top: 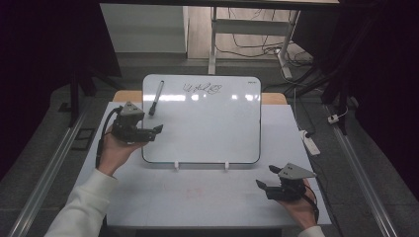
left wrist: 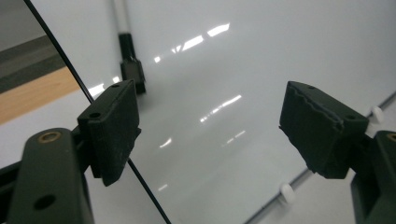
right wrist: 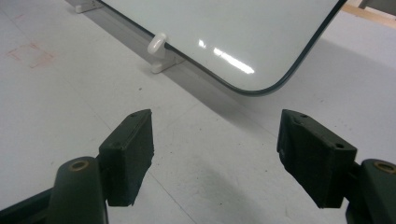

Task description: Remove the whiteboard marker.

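Your work sits on the glossy white rectangular whiteboard with the thin dark rim (top: pixel 202 123), lying flat on the pale grey table top (top: pixel 197 197). Near its far edge is a short scribble of dark handwriting (top: pixel 202 88), and the slim marker pen with the white barrel and black cap (top: pixel 156 98) lies on the board's far-left corner, slanted, its cap end toward you.

The step in hand looks like taking up that pen — so aim for the barrel, not the cap, and square your wrist until the 2 pads sit on either side of the pen's length. Come down level and close gently; on a surface this slick the pen may roll or skate away if 1 pad touches first. Keep clear of the writing.

Your left gripper (top: pixel 157 131) hangs over the board's left edge, just short of the pen. In the left gripper view its black pads (left wrist: pixel 114 126) stand wide apart with nothing but bare board between them; the pen (left wrist: pixel 130 65) lies beyond the left pad, untouched.

Your right gripper (top: pixel 267 177) rests off the board, near its front-right corner. Its jaws are spread wide too — empty, over bare table, with the board's rounded corner (right wrist: pixel 261 88) ahead of them.
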`<state>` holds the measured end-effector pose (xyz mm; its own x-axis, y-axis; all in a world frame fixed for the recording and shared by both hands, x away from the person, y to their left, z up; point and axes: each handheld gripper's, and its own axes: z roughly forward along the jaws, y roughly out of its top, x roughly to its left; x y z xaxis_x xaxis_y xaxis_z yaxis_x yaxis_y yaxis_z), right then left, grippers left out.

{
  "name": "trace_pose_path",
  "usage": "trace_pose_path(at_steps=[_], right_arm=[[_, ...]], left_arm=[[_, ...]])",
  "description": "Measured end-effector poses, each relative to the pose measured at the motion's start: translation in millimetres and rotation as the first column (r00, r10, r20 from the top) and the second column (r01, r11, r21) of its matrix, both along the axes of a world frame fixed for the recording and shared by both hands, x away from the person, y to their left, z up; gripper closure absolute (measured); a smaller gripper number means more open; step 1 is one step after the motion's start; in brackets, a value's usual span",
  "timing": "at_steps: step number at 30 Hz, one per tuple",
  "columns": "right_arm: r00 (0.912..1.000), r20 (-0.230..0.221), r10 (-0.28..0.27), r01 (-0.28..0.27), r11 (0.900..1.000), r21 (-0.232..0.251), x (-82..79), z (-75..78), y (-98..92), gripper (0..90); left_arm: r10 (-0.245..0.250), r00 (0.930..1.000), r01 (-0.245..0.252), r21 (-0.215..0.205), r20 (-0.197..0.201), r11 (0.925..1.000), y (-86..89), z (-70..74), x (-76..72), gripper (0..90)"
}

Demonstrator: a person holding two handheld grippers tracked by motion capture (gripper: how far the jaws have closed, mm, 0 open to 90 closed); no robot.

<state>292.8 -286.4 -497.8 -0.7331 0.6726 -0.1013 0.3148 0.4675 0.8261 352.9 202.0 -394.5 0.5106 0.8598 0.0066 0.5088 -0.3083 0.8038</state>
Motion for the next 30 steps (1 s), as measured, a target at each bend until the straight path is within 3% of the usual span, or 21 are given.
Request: trace_pose_path(at_steps=[11, 21, 30], right_arm=[[0.9999, -0.012, 0.005, -0.005, 1.000, -0.011, 0.5, -3.6, 2.7, 27.2], [0.9998, -0.020, 0.005, -0.005, 1.000, -0.014, 1.3, -6.2, 3.3, 27.3], [0.9996, -0.029, 0.000, -0.001, 1.000, -0.013, 2.3, -8.1, 1.8, 27.3]], left_arm=[[0.061, 0.9976, -0.063, 0.065, 0.033, 0.9959, -4.8, 15.3, 40.3, 27.6], [0.103, 0.9928, -0.110, 0.134, 0.061, 0.9848, -13.4, 26.7, 72.5, 38.3], [0.132, 0.9883, -0.143, 0.155, 0.075, 0.9775, -17.5, 28.7, 94.0, 49.9]])
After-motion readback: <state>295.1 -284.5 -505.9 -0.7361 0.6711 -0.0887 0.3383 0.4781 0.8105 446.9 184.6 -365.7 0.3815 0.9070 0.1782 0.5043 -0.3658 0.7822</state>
